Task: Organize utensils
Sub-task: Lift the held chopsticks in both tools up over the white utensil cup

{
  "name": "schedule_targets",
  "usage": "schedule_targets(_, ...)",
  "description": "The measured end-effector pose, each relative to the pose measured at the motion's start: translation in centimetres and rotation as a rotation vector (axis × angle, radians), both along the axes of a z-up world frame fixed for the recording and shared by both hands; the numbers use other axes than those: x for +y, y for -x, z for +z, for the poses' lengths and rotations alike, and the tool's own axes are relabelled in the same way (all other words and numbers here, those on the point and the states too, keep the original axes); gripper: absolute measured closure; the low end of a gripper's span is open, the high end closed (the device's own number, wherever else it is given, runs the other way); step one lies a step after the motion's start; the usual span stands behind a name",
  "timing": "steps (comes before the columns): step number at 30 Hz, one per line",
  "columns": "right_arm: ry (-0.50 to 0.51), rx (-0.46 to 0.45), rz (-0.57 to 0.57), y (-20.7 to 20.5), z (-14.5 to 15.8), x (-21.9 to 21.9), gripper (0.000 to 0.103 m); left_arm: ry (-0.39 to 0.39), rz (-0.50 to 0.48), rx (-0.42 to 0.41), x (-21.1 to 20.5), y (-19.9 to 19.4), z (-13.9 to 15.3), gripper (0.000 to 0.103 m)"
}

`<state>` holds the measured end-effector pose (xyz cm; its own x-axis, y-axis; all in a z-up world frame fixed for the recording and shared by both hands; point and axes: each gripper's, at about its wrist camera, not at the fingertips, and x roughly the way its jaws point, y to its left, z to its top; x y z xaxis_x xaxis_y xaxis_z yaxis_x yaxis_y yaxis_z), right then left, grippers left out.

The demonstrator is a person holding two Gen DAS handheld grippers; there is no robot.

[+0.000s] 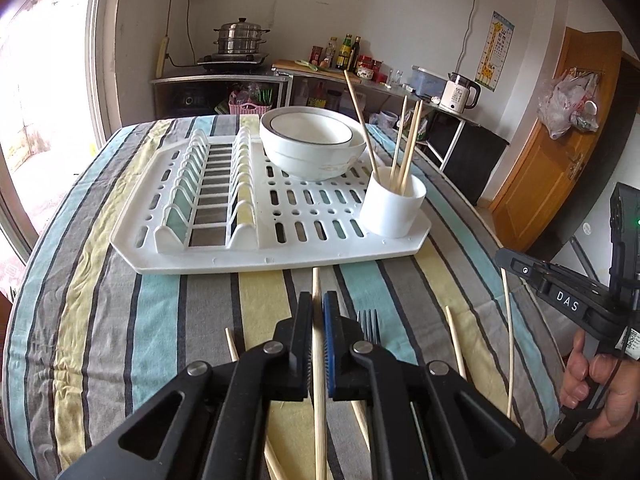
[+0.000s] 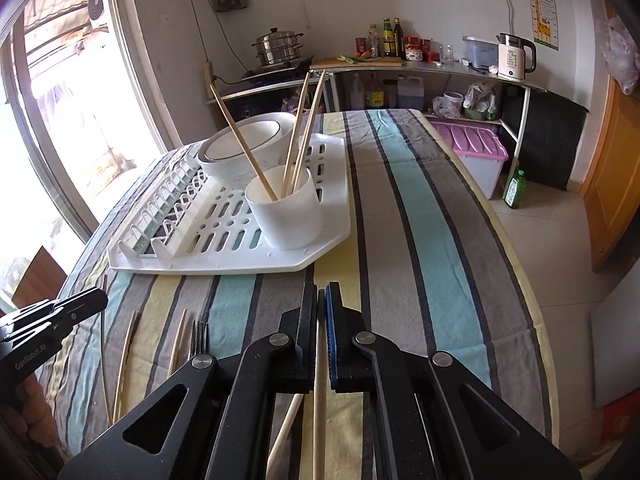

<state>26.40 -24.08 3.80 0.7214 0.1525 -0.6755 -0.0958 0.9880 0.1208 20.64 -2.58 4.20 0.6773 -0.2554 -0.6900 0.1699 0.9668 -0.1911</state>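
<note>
My left gripper [image 1: 318,297] is shut on a wooden chopstick [image 1: 319,420], raised above the striped cloth. The right gripper [image 2: 321,291] is likewise shut on a chopstick [image 2: 319,420]; it also shows at the right edge of the left wrist view as the right gripper [image 1: 503,259]. A white cup [image 1: 394,208] [image 2: 288,216] with several chopsticks standing in it sits on the near right corner of the white drying rack [image 1: 240,266] [image 2: 224,266]. On the cloth below lie a dark fork [image 1: 369,324] [image 2: 199,336] and loose chopsticks [image 1: 456,344] [image 2: 124,360].
Two stacked white bowls [image 1: 312,148] [image 2: 240,148] stand at the back of the rack, next to its empty plate slots [image 1: 208,192]. The table edge [image 2: 532,304] drops to the floor on the right. Behind are a counter with a kettle [image 2: 514,58] and a purple-lidded box [image 2: 472,146].
</note>
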Motion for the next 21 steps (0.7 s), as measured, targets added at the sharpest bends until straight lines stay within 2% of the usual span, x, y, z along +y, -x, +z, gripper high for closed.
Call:
schedule_targets(8, -0.007, -0.105, 0.013, 2.4, 3.2, 0.1, 0.099, 0.029, -0.021, -0.083, 0.3, 1.8, 3.1, 0.098)
schedule_targets(21, -0.008, -0.174, 0.036, 6.6, 4.7, 0.2, 0.099, 0.051, -0.049, -0.151, 0.7, 5.7, 5.0, 0.098)
